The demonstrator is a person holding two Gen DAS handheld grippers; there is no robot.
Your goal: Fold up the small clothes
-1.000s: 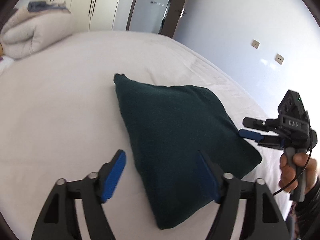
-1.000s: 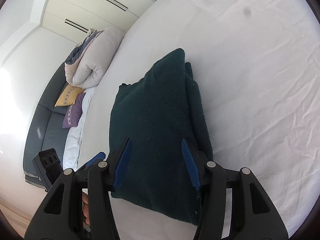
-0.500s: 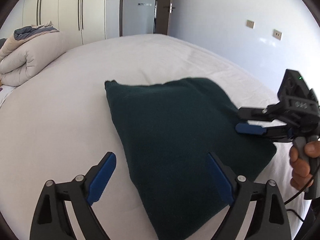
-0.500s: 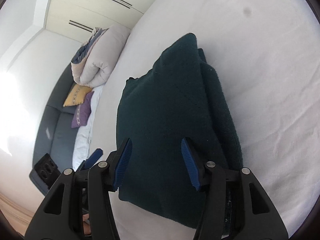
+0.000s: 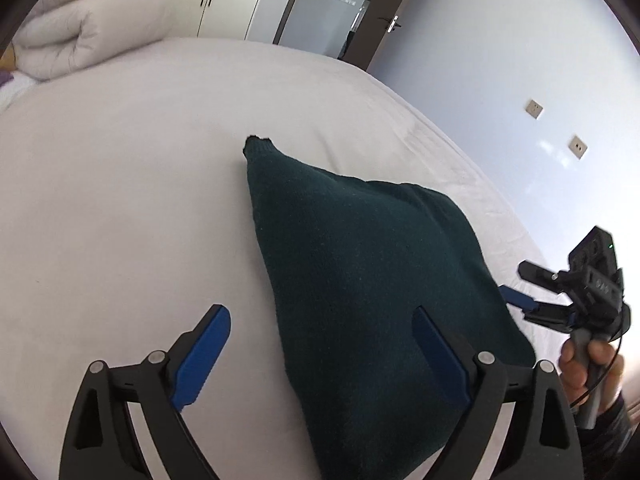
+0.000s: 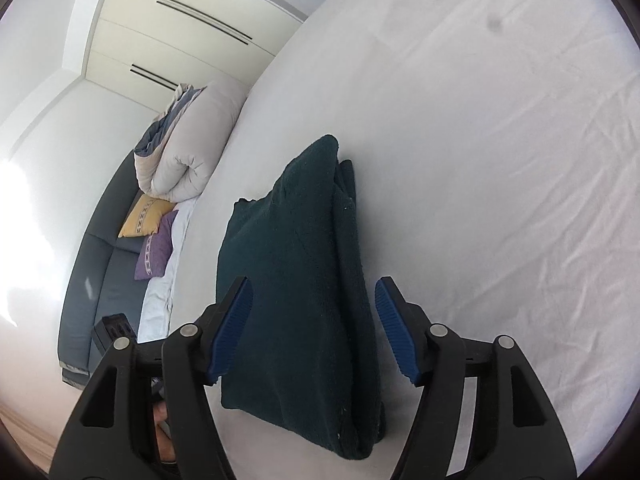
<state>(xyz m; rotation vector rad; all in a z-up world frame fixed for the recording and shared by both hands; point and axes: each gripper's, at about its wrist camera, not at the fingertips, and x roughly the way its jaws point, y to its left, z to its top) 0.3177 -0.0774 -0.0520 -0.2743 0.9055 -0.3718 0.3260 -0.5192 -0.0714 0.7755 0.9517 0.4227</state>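
A dark green knitted garment (image 5: pixel 360 280) lies folded into a thick stack on the white bed (image 5: pixel 120 200). It also shows in the right wrist view (image 6: pixel 296 280), with its layered edge facing right. My left gripper (image 5: pixel 320 356) is open and empty, above the garment's near edge. My right gripper (image 6: pixel 312 328) is open and empty, its blue pads (image 6: pixel 394 332) straddling the garment's near end without touching it. The right gripper also shows in the left wrist view (image 5: pixel 528 292), beside the garment's right edge.
A rolled beige duvet (image 5: pixel 88 32) lies at the bed's far corner. A grey sofa (image 6: pixel 88 280) with yellow and purple cushions (image 6: pixel 156 224) stands beside the bed. Wardrobes (image 6: pixel 180 40), a door (image 5: pixel 384 12) and a wall with sockets (image 5: pixel 534 109) surround the bed.
Both grippers have pulled back from the garment and stayed open. The right gripper has opened wider. The garment lies unmoved.
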